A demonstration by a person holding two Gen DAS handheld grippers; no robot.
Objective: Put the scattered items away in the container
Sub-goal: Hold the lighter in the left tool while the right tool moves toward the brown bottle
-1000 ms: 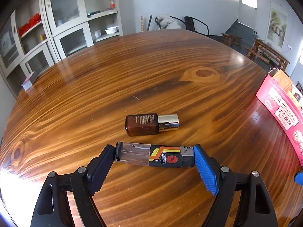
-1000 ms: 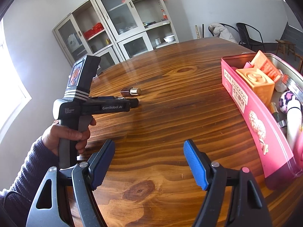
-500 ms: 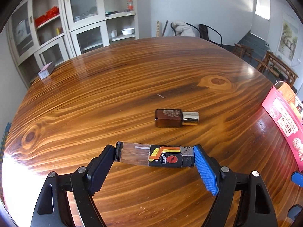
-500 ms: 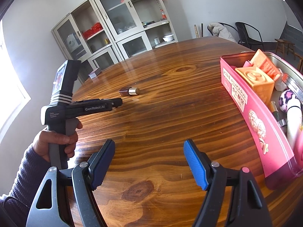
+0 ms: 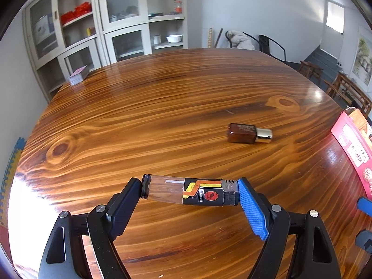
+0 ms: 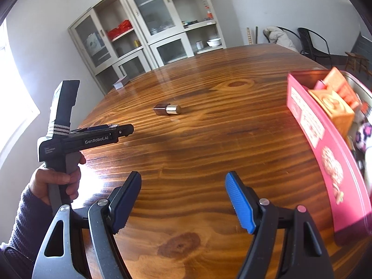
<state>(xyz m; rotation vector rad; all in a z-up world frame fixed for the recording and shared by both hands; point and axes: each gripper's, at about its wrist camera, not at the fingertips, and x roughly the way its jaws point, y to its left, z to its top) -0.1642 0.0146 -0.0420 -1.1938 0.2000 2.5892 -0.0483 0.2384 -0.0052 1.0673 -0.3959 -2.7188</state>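
"GenRobot.AI" on left tongs [image 6: 124, 130]

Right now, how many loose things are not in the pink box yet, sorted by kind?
Lighter, held between the left fingers: 1
Brown bottle, lying on the table: 1
Card deck, at the far table edge: 1
Total: 3

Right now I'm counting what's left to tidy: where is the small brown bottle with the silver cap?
The small brown bottle with the silver cap lies on its side on the wooden table, right of centre in the left wrist view, short of the pink container.
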